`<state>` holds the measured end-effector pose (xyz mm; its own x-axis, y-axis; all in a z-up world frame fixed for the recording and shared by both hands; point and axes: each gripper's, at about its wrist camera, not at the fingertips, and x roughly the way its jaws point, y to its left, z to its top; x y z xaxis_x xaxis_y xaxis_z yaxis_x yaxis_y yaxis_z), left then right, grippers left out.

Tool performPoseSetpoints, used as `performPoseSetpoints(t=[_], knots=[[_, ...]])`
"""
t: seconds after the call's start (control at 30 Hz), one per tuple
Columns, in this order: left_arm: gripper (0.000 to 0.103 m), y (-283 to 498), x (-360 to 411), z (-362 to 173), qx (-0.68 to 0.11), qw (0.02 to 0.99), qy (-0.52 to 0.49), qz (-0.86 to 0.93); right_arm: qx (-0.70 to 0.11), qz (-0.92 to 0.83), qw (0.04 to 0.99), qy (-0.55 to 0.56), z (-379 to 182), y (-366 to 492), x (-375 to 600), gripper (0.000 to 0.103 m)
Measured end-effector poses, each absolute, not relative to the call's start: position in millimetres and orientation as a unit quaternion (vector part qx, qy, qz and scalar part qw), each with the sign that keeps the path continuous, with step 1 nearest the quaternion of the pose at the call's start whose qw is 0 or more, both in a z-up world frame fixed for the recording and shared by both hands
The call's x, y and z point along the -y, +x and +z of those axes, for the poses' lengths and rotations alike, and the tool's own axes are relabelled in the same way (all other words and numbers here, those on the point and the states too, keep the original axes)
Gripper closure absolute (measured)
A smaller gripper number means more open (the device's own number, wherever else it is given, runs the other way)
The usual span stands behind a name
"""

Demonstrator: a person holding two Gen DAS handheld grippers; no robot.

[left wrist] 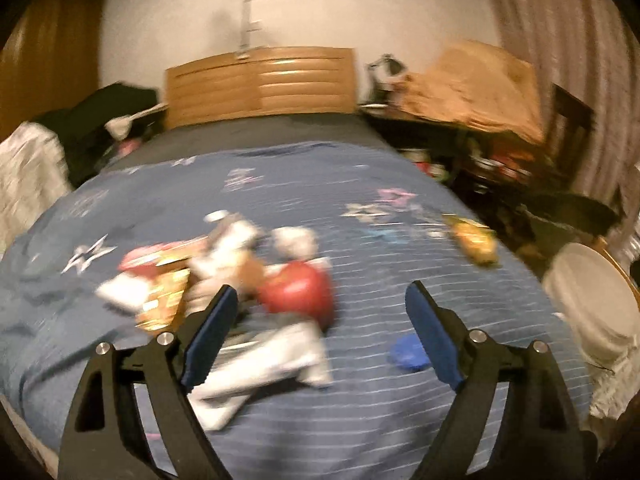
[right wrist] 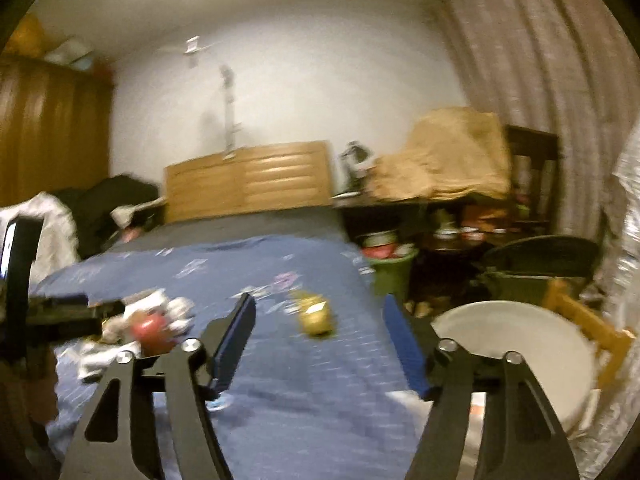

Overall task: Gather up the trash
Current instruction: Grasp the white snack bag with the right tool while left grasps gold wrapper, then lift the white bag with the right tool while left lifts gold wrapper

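Note:
Trash lies in a blurred heap on the blue starred blanket: a red round piece, a red and yellow snack packet and white crumpled wrappers. A blue cap lies apart, and a yellow wrapper sits near the bed's right edge. My left gripper hangs open over the heap with nothing between its pads. My right gripper is open and empty too. The yellow wrapper shows between its fingers, farther off on the bed. The heap is at its left.
A white round bin stands by the bed's right side, in front of a wooden chair. A green bucket and a cluttered dark table stand farther back. The wooden headboard closes the far end. Clothes are piled at the left.

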<state>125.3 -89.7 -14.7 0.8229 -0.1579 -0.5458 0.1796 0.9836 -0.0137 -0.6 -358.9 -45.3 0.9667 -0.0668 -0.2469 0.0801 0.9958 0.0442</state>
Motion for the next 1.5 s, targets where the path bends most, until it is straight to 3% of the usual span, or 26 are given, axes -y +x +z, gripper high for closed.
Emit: performPoseSetpoints(t=[0.13,0.43,0.9,0.97,1.0,1.03,1.1,1.13,1.27,1.3,1.33,1.5], knots=[[0.02,134.2,29.6,-25.3,-0.305,0.951,-0.004,-0.046,-0.16,0.032,0.987,-0.017,-59.1,19.8,294.7,0.021],[0.02,161.3,-81.9,-63.2,-0.397,0.91,-0.096,-0.068,-0.229,0.196,0.944,-0.133,-90.3,75.4,187.7,0.014],[0.023,236.4,-61.6,-84.4,-0.419,0.898,-0.017,-0.129,-0.212,0.351,0.801,-0.436,-124.6,135.0,96.7,0.014],[0.027,245.0,-58.9,-94.5,-0.436,0.889,-0.016,-0.136,-0.217,0.345,0.788,-0.462,-133.2,142.8,88.0,0.02],[0.03,248.3,-58.7,-99.1,-0.442,0.887,-0.014,-0.134,-0.229,0.346,0.782,-0.465,-136.9,148.2,84.9,0.032],[0.037,248.8,-56.6,-101.7,-0.442,0.887,-0.009,-0.132,-0.239,0.349,0.779,-0.462,-139.1,151.5,83.7,0.051],[0.058,247.7,-54.9,-102.5,-0.445,0.884,-0.006,-0.141,-0.25,0.344,0.784,-0.453,-142.6,155.7,83.5,0.061],[0.058,246.7,-55.4,-102.4,-0.444,0.885,-0.007,-0.138,-0.246,0.342,0.789,-0.446,-141.1,154.2,85.6,0.065],[0.06,233.9,-63.6,-87.8,-0.41,0.902,-0.02,-0.132,-0.244,0.34,0.804,-0.422,-126.4,134.9,98.2,0.074],[0.067,229.7,-65.7,-83.1,-0.403,0.905,-0.024,-0.133,-0.244,0.339,0.808,-0.416,-122.7,129.0,99.8,0.075],[0.082,224.4,-67.3,-78.3,-0.397,0.907,-0.028,-0.136,-0.243,0.339,0.811,-0.409,-119.2,121.4,103.2,0.075],[0.083,190.0,-83.2,-65.3,-0.385,0.911,-0.054,-0.138,-0.26,0.329,0.838,-0.349,-97.3,82.0,131.1,0.075]])
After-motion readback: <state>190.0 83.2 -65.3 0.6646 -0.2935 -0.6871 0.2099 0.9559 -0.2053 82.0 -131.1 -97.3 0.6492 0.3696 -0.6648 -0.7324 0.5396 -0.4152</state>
